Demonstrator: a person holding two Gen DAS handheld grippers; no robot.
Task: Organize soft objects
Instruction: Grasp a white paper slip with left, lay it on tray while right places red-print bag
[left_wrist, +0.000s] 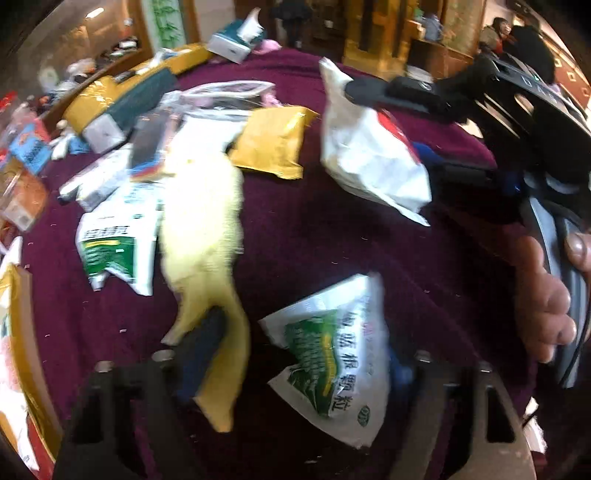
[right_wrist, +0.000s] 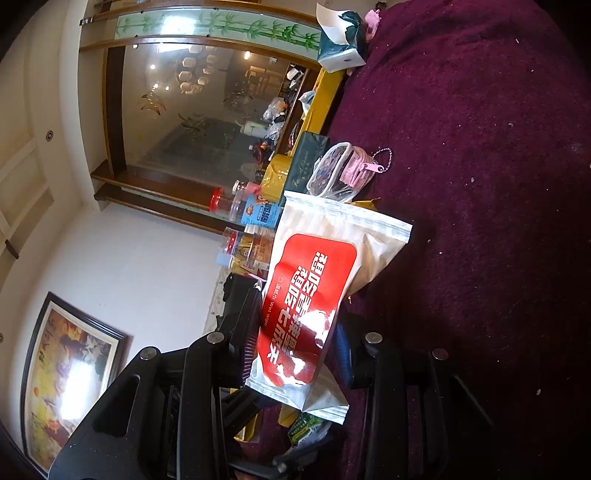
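R claw (right_wrist: 295, 354) pinches the wet-wipe pack (right_wrist: 314, 288) by its lower end, held above the maroon surface (right_wrist: 480, 184); a thin, slick grip, so the pack could slide out. L claw (left_wrist: 295, 373) looks half-spread w/ the yellow cloth (left_wrist: 207, 236) over one finger and the green sachet (left_wrist: 332, 358) btwn; blurry, can't tell if pads bite; risk is it snags both.

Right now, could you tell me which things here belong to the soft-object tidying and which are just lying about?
In the job:
- wet wipe pack, gripped in the right jaws
- yellow cloth
- green sachet

Lying about:
- tissue box
- red-lidded jar
- framed picture
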